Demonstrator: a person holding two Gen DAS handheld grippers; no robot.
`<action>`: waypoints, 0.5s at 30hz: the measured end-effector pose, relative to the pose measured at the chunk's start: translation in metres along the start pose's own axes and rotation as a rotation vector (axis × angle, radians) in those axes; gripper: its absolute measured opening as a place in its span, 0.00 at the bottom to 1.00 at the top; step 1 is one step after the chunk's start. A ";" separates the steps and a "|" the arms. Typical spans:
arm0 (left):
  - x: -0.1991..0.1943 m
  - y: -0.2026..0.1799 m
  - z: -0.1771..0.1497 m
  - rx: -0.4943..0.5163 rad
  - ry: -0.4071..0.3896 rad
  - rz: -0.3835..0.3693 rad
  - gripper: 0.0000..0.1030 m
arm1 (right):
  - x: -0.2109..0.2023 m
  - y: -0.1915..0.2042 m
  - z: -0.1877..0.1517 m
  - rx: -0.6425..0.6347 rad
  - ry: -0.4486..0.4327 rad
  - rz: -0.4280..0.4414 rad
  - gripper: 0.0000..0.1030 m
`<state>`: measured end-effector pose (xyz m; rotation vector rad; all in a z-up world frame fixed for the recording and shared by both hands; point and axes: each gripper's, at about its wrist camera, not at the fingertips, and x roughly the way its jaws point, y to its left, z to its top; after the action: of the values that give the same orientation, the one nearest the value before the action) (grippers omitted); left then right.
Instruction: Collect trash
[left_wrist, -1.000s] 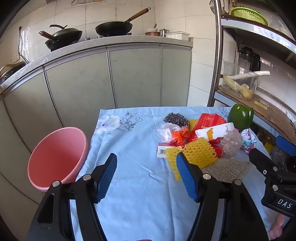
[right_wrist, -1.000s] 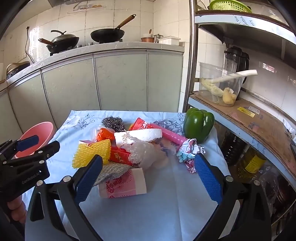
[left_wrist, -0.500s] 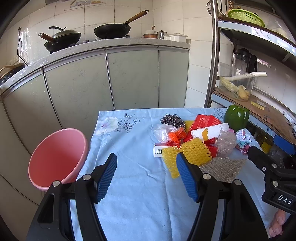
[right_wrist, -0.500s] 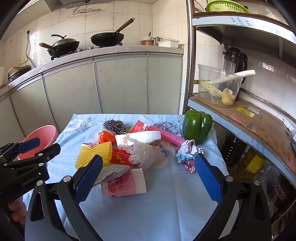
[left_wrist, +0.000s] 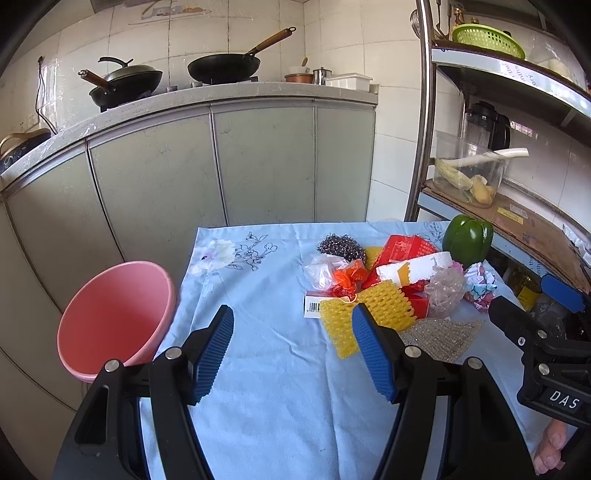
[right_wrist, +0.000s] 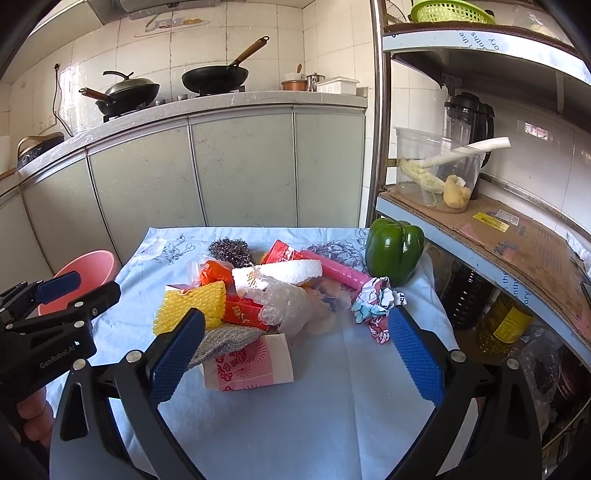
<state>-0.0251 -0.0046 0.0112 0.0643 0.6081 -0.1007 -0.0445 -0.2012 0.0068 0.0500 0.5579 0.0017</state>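
Observation:
A heap of trash lies on the blue tablecloth (left_wrist: 266, 369): yellow foam net (left_wrist: 364, 312), white foam piece (left_wrist: 417, 266), red wrappers (left_wrist: 404, 246), clear plastic bag (left_wrist: 443, 291), pink carton (right_wrist: 249, 363), crumpled paper (right_wrist: 373, 306). A pink bin (left_wrist: 114, 319) stands left of the table. My left gripper (left_wrist: 291, 352) is open and empty, near the net's left end. My right gripper (right_wrist: 295, 356) is open and empty, in front of the heap.
A green bell pepper (right_wrist: 394, 251) and a steel scourer (right_wrist: 229, 251) sit at the heap's back. A metal shelf (right_wrist: 480, 236) with a plastic tub stands right. Grey cabinets (left_wrist: 258, 166) with woks stand behind. Oil bottles (right_wrist: 506, 325) stand under the shelf.
Both grippers have drawn back and up a little from the heap, so the table looks farther away. Jaws stay open. The trash has not moved.

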 end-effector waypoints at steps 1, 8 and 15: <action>0.000 0.000 0.000 -0.001 -0.001 -0.001 0.64 | -0.001 0.000 0.000 0.000 -0.003 0.001 0.97; -0.004 0.002 0.001 -0.011 -0.017 -0.009 0.64 | -0.006 0.001 0.002 0.008 -0.031 0.008 0.97; -0.011 0.004 0.001 -0.020 -0.043 -0.026 0.64 | -0.014 0.000 0.003 0.022 -0.071 0.021 0.97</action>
<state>-0.0324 -0.0002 0.0186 0.0351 0.5666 -0.1213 -0.0544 -0.2018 0.0168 0.0775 0.4866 0.0138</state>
